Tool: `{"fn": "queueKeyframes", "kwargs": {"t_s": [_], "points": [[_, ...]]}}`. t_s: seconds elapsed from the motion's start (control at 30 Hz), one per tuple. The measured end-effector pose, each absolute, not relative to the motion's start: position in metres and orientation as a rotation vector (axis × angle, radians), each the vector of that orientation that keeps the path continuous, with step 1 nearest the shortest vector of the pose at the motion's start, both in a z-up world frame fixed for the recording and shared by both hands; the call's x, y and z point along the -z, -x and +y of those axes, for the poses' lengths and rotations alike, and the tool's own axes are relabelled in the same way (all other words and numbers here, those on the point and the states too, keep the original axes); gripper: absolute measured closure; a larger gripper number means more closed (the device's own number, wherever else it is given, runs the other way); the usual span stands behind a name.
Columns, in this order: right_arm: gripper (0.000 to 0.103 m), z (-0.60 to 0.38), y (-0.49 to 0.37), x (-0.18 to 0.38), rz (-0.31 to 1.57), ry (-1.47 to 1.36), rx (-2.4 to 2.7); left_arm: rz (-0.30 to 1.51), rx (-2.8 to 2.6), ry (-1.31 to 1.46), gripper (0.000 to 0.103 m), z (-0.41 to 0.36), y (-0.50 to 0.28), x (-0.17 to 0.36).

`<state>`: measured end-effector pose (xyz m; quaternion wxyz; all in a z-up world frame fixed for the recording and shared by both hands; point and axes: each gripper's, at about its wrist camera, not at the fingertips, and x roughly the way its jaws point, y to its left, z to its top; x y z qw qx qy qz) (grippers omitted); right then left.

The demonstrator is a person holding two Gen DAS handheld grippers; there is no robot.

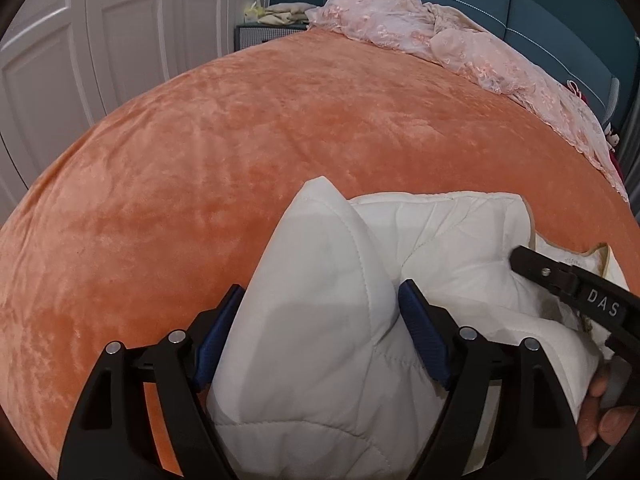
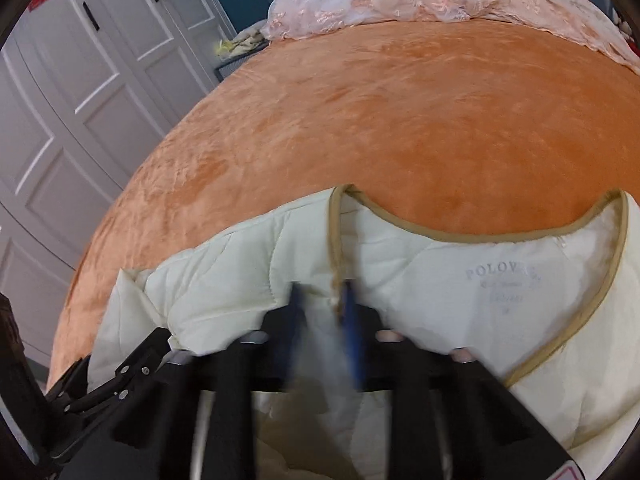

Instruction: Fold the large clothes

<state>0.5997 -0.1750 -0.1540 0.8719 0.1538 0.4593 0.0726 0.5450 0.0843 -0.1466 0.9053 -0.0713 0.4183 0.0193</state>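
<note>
Jacket (image 2: 440, 280) on bed (image 1: 240, 140) near edge, bedspread (image 1: 460, 48) behind (heaped) — wardrobe (image 2: 80, 100) left

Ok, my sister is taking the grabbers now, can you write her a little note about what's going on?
Left gripper: closed around a thick bunched fold of the white quilted jacket, lifted a bit.
Right gripper: blurry, but its jaws look pinched on the jacket's tan-trimmed front edge, below the neckline.
The jacket lies at the near edge of the orange bedspread, neckline and label facing up. A pink lacy cloth is heaped at the far end.
Done: both grips taken, one side gathered up.
Left: lay the folds over, flatten, finish the fold.
</note>
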Motion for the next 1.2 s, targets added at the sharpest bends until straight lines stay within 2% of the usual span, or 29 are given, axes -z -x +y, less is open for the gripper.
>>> {"fn": "queueKeyframes", "kwargs": {"t_s": [0.33,0.4,0.47,0.53,0.63,0.67,0.7,0.77,0.97,1.1,1.2], "points": [[0.103,-0.176,-0.598,0.164,0.945,-0.291,-0.074,0.836,-0.060,0.104,0.023,0.079,-0.548,0.150],[0.103,-0.183,-0.589,0.155,0.887,-0.300,-0.022,0.836,-0.068,0.101,0.021,0.078,-0.548,0.151],[0.095,-0.197,-0.572,0.138,0.795,-0.327,0.079,0.840,-0.086,0.093,0.019,0.078,-0.549,0.149],[0.092,-0.231,-0.544,0.112,0.675,-0.414,0.137,0.848,-0.103,0.091,0.017,0.079,-0.549,0.147],[0.089,-0.279,-0.520,0.087,0.669,-0.400,0.160,0.856,-0.118,0.065,0.018,0.077,-0.546,0.128],[0.084,-0.294,-0.512,0.080,0.670,-0.389,0.169,0.820,-0.093,0.041,0.018,0.070,-0.538,0.114],[0.068,-0.319,-0.501,0.073,0.678,-0.378,0.185,0.783,-0.053,0.021,0.018,0.060,-0.529,0.099],[0.046,-0.348,-0.491,0.069,0.686,-0.378,0.209,0.757,0.039,-0.005,0.018,0.033,-0.520,0.075],[0.042,-0.416,-0.493,0.090,0.832,-0.399,0.287,0.836,0.294,-0.036,0.017,-0.075,-0.532,0.053],[0.038,-0.443,-0.495,0.116,0.895,-0.453,0.331,0.916,0.343,-0.042,0.017,-0.135,-0.545,0.071],[0.039,-0.447,-0.501,0.134,0.951,-0.498,0.294,0.962,0.316,-0.078,0.017,-0.164,-0.554,0.095]]}}
